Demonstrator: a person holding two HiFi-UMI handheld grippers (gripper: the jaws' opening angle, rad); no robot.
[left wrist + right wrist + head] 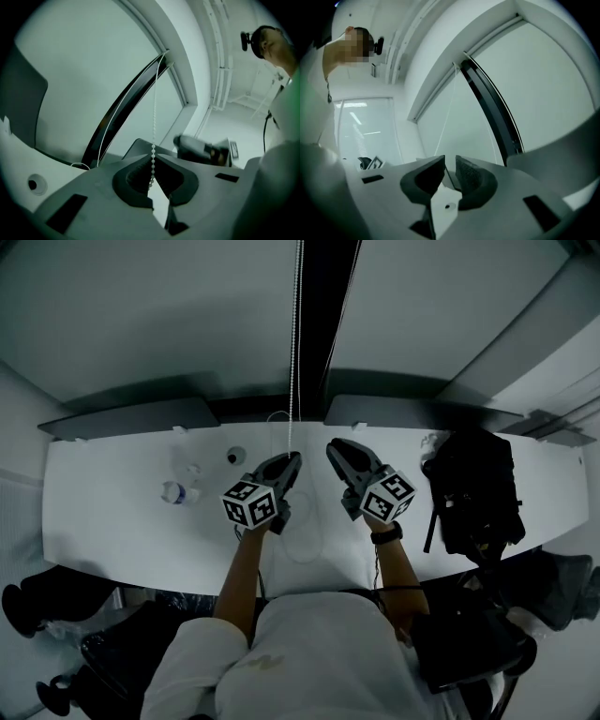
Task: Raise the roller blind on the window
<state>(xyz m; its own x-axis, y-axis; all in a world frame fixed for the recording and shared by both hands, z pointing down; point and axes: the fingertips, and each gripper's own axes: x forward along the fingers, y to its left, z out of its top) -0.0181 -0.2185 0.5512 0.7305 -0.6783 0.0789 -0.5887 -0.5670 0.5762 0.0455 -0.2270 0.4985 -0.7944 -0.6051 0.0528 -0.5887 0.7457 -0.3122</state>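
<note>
Two pale roller blinds [141,306] cover the window, with a dark strip of frame [328,324] between them. The white bead chain [296,352] hangs straight down in front of that strip. My left gripper [292,457] is shut on the bead chain, which runs down between its pads [153,117]. In the left gripper view the jaws [153,157] meet around the beads. My right gripper [334,448] hovers just right of the chain, open by a narrow gap [450,164] with nothing in it. The chain [446,117] shows thin and pale in the right gripper view.
A white sill-height desk [112,521] runs below the window. On it lie a water bottle [178,493], a small round object [234,457] and a black backpack [478,493] at the right. Dark chairs [37,601] stand at the lower left.
</note>
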